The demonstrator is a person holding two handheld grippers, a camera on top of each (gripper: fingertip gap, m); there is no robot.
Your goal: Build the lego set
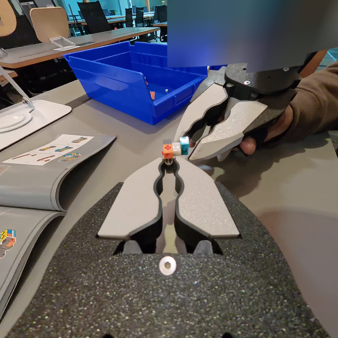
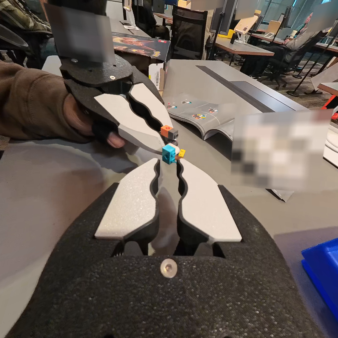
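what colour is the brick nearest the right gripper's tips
Teal brick, clearest in the right wrist view.

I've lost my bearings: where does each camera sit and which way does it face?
Left wrist view: on the left tongs, facing the blue bin; right tongs and gloved hand enter from the right.
Right wrist view: on the right tongs, facing the open manual; left tongs enter from the left.
Shared: the brick assembly between both tips.

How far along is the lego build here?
Early. Done: a small assembly of orange, white and teal bricks. In hand: the left gripper pinches it while the right gripper meets its teal end. Left: loose pieces in the blue bin; the instruction booklet lies open.
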